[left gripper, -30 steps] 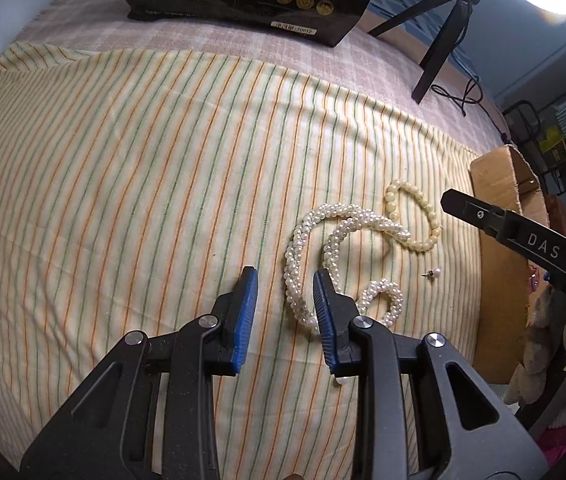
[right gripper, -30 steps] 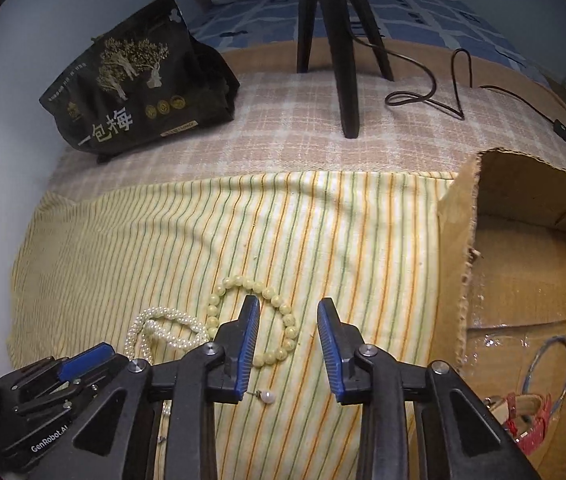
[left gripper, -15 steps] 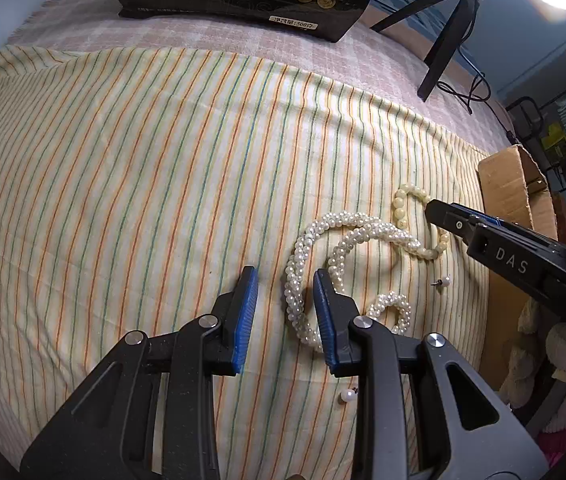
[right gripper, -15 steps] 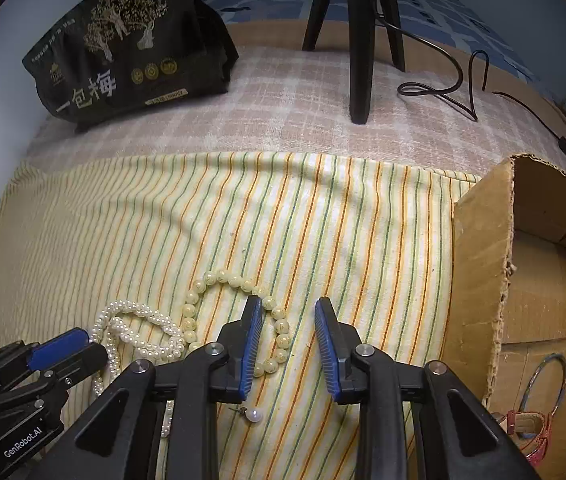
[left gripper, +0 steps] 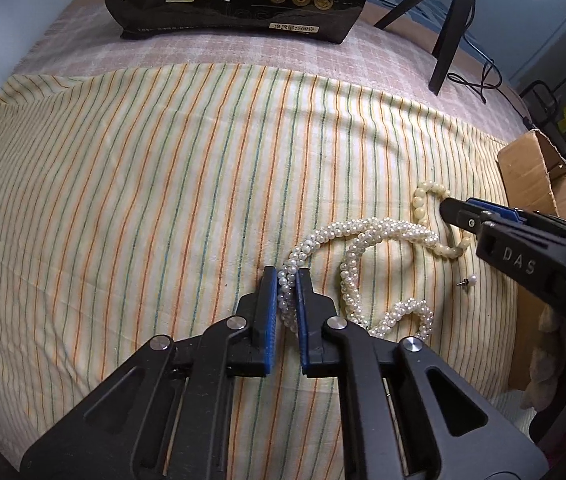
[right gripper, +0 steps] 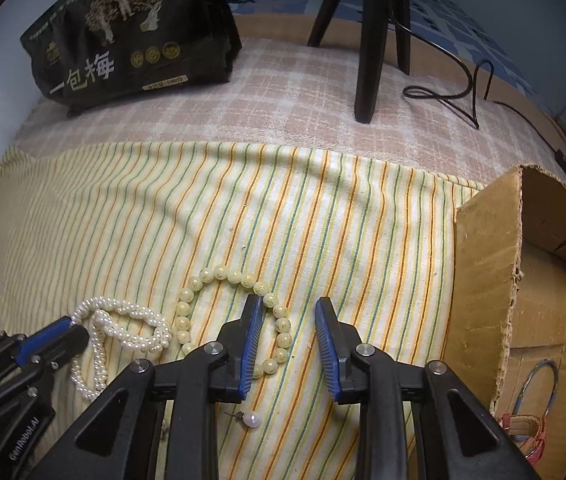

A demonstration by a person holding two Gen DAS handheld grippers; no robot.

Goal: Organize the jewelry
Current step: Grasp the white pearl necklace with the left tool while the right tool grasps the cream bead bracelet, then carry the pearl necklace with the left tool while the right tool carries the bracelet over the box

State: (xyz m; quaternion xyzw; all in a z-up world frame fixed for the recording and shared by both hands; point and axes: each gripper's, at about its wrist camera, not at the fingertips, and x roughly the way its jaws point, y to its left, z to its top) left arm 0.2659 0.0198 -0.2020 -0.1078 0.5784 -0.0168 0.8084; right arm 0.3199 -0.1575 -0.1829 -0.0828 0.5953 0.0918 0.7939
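Note:
A white pearl necklace (left gripper: 367, 232) lies coiled on the striped cloth (left gripper: 143, 184). My left gripper (left gripper: 287, 280) is shut on one strand of it, low on the cloth. The necklace also shows in the right wrist view (right gripper: 123, 324), with the left gripper (right gripper: 71, 330) at its left end. A cream bead bracelet (right gripper: 239, 312) lies beside the necklace. My right gripper (right gripper: 289, 312) is open, its jaws either side of the bracelet's right arc. A pearl stud earring (right gripper: 251, 419) lies near the right gripper's base; it also shows in the left wrist view (left gripper: 470, 280).
An open cardboard box (right gripper: 531, 300) stands at the right, holding a blue bangle (right gripper: 535, 388) and a red item (right gripper: 523, 434). A black snack bag (right gripper: 131, 40), a tripod (right gripper: 367, 40) and a cable (right gripper: 455, 88) are at the back on a checked cloth.
My left gripper has moved forward and closed on the pearl necklace strand. My right gripper has moved forward and down over the bead bracelet, still open.

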